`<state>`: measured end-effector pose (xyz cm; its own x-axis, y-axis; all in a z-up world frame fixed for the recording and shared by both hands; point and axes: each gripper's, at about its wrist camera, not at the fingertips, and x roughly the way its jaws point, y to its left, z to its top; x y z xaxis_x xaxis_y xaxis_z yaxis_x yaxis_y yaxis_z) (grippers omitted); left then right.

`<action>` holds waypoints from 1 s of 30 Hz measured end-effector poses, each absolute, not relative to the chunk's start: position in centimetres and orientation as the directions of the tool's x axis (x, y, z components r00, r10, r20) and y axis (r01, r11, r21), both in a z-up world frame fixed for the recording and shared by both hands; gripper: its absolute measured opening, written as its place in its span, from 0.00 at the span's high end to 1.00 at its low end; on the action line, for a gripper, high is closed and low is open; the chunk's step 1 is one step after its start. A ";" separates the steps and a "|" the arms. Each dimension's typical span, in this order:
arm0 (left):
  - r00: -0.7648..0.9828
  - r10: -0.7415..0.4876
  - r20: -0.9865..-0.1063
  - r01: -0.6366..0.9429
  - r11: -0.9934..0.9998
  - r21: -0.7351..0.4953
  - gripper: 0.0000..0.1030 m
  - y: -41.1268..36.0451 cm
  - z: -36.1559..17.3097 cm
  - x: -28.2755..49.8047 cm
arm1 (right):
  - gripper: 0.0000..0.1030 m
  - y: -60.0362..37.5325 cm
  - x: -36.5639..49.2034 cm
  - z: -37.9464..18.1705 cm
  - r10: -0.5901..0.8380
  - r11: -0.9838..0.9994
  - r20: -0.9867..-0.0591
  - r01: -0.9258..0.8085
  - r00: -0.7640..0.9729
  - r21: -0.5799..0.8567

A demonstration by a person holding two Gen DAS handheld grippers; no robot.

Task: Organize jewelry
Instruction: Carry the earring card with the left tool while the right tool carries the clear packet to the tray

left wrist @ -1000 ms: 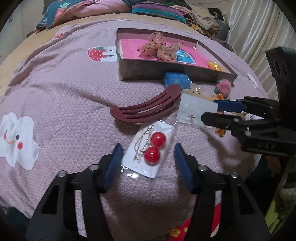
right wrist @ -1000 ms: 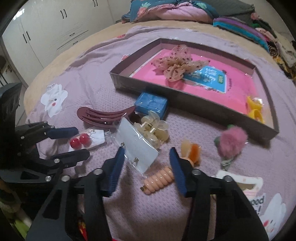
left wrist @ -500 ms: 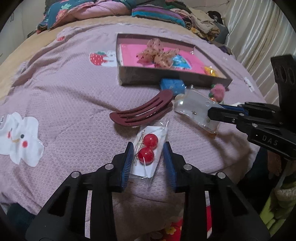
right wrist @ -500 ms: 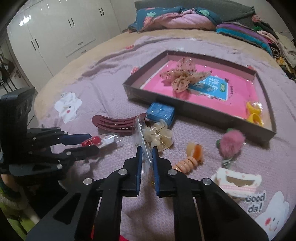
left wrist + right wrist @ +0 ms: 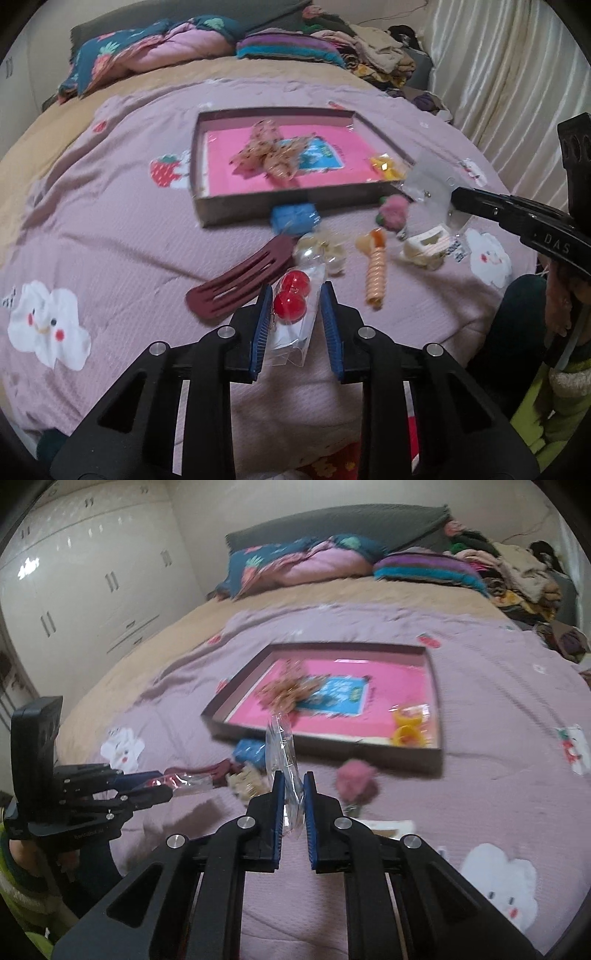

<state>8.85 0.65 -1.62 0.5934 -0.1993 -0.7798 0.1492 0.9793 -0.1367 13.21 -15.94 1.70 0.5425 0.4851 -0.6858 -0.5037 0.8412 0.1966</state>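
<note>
1. Two grippers are up over the bed, each with a packet pinched between its blue pads.
2. Left gripper (image 5: 295,321) is closed on the red-bead earring packet (image 5: 291,314), lifted above the purple blanket (image 5: 122,229) beside the maroon hair clip (image 5: 240,282).
3. Right gripper (image 5: 293,812) is clamped nearly shut on a clear plastic packet (image 5: 282,753), held edge-on.
4. Box (image 5: 325,747) with the pink floor lies ahead, a bow (image 5: 271,149) inside.

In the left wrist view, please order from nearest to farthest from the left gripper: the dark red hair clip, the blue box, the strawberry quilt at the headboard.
From the left gripper:
1. Dark red hair clip, just ahead, slightly left.
2. Blue box, farther ahead, beside the tray's front wall.
3. Strawberry quilt, far back at the headboard.
</note>
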 end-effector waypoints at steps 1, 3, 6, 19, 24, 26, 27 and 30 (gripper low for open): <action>0.599 -0.202 -0.775 0.159 0.978 -0.132 0.82 0.2 -1.2 9.0 | 0.90 -16.6 13.2 2.1 0.482 0.847 -0.678 -0.493 0.554 0.199; 0.608 -0.210 -0.765 0.176 0.976 -0.128 0.82 -0.4 -0.5 9.4 | 0.90 -17.6 13.1 2.6 0.478 0.855 -0.666 -0.478 0.572 0.202; 0.628 -0.220 -0.747 0.204 0.972 -0.115 0.82 -1.5 0.9 10.1 | 0.90 -19.2 12.9 3.7 0.465 0.869 -0.643 -0.453 0.609 0.199; 0.700 -0.223 -0.679 0.227 0.970 -0.085 0.82 -3.2 5.3 14.6 | 0.91 -22.6 13.4 7.1 0.414 0.906 -0.573 -0.382 0.707 0.184; 0.712 -0.221 -0.666 0.217 0.972 -0.091 0.82 -3.1 6.1 15.9 | 0.91 -22.5 14.1 7.9 0.409 0.909 -0.564 -0.379 0.718 0.177; 0.718 -0.216 -0.662 0.211 0.973 -0.088 0.82 -2.9 6.4 16.5 | 0.91 -22.3 14.5 8.2 0.407 0.909 -0.561 -0.377 0.721 0.175; 0.720 -0.212 -0.660 0.206 0.975 -0.088 0.82 -2.8 6.5 16.8 | 0.91 -22.3 14.7 8.3 0.406 0.910 -0.561 -0.377 0.721 0.173; 0.729 -0.199 -0.655 0.194 0.978 -0.081 0.82 -2.5 6.8 17.3 | 0.91 -21.9 15.3 8.7 0.395 0.914 -0.554 -0.376 0.733 0.154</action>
